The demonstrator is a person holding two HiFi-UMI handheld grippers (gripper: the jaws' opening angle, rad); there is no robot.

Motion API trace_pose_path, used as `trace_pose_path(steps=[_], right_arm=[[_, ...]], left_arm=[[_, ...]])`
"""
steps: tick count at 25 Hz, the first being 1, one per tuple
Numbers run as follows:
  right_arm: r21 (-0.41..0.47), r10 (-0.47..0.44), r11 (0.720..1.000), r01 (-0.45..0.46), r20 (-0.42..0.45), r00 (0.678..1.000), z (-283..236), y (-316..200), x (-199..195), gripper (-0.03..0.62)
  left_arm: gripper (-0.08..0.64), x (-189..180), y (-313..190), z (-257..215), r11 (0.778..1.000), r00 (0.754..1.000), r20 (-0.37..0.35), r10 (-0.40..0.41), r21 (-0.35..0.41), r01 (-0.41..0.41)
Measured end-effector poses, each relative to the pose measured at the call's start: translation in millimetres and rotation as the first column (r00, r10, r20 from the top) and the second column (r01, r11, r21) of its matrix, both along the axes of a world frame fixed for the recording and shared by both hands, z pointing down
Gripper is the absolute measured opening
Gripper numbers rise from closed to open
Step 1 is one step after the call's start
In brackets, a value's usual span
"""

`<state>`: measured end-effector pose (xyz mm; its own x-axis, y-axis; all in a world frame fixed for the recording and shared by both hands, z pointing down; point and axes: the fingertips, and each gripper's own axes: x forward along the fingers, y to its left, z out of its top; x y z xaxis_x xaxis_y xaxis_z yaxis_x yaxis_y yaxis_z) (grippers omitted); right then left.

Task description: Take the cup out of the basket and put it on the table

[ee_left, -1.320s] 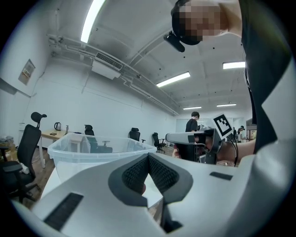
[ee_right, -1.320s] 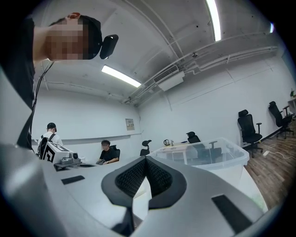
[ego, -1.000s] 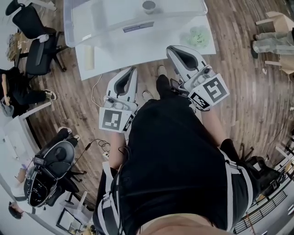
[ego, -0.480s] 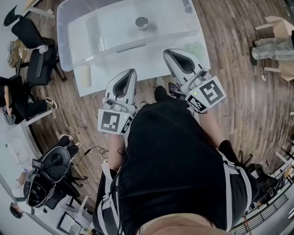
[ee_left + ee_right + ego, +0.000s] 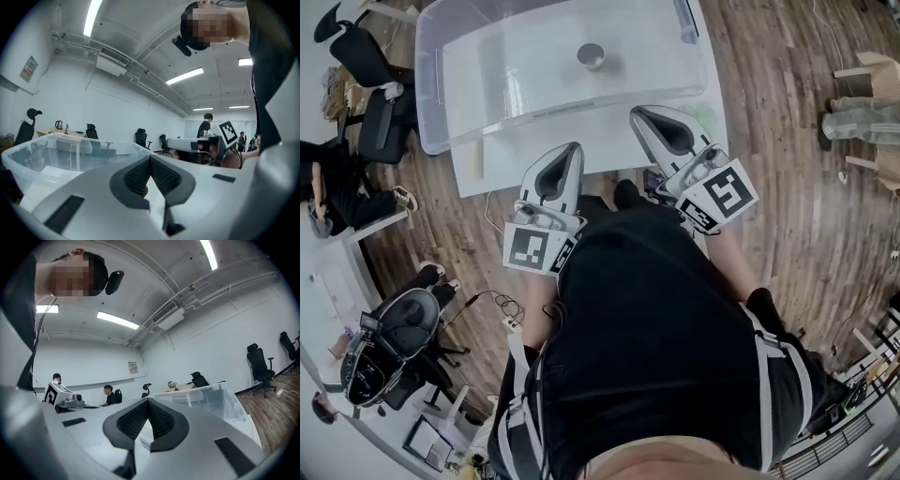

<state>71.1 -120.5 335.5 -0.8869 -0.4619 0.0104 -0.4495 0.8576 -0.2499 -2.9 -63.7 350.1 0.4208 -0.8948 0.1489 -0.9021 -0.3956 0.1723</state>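
A small metal cup (image 5: 591, 56) stands upright inside the clear plastic basket (image 5: 431, 103), which sits on a white table (image 5: 502, 167). Both grippers hover side by side at the table's near edge, short of the basket and pointing toward it. My left gripper (image 5: 573, 147) has its jaws closed together with nothing between them, as the left gripper view (image 5: 150, 158) confirms. My right gripper (image 5: 636, 112) is likewise shut and empty (image 5: 147, 400). The basket's clear wall (image 5: 70, 150) (image 5: 211, 399) rises just beyond each tip. The cup does not show in either gripper view.
A pale strip (image 5: 475, 159) lies on the table left of the grippers. Black office chairs (image 5: 380, 112) and a seated person (image 5: 323, 187) are at the left. Another chair (image 5: 394, 337) is at the lower left, on wood floor.
The basket and table have come lower and closer in the head view. Both grippers have advanced to the table's near edge and stay shut.
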Motion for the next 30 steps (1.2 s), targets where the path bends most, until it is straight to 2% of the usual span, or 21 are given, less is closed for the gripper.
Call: trace_pose_path(steps=[9, 17, 30], right_arm=[[-0.018, -0.021, 1.0, 0.02, -0.014, 1.0, 3, -12, -25, 0.017], [-0.011, 0.015, 1.0, -0.016, -0.047, 0.999, 1, -20, -57, 0.017], [0.009, 0.137, 0.991, -0.137, -0.079, 0.987, -2, -30, -93, 0.017]], left_arm=[[0.017, -27, -12, -3, 0.999, 0.999, 0.002, -0.035, -0.003, 0.035], [0.017, -54, -35, -9, 0.999, 0.999, -0.007, 0.031, 0.023, -0.031], [0.017, -101, -49, -13, 0.992, 0.992, 0.002, 0.122, 0.038, -0.122]])
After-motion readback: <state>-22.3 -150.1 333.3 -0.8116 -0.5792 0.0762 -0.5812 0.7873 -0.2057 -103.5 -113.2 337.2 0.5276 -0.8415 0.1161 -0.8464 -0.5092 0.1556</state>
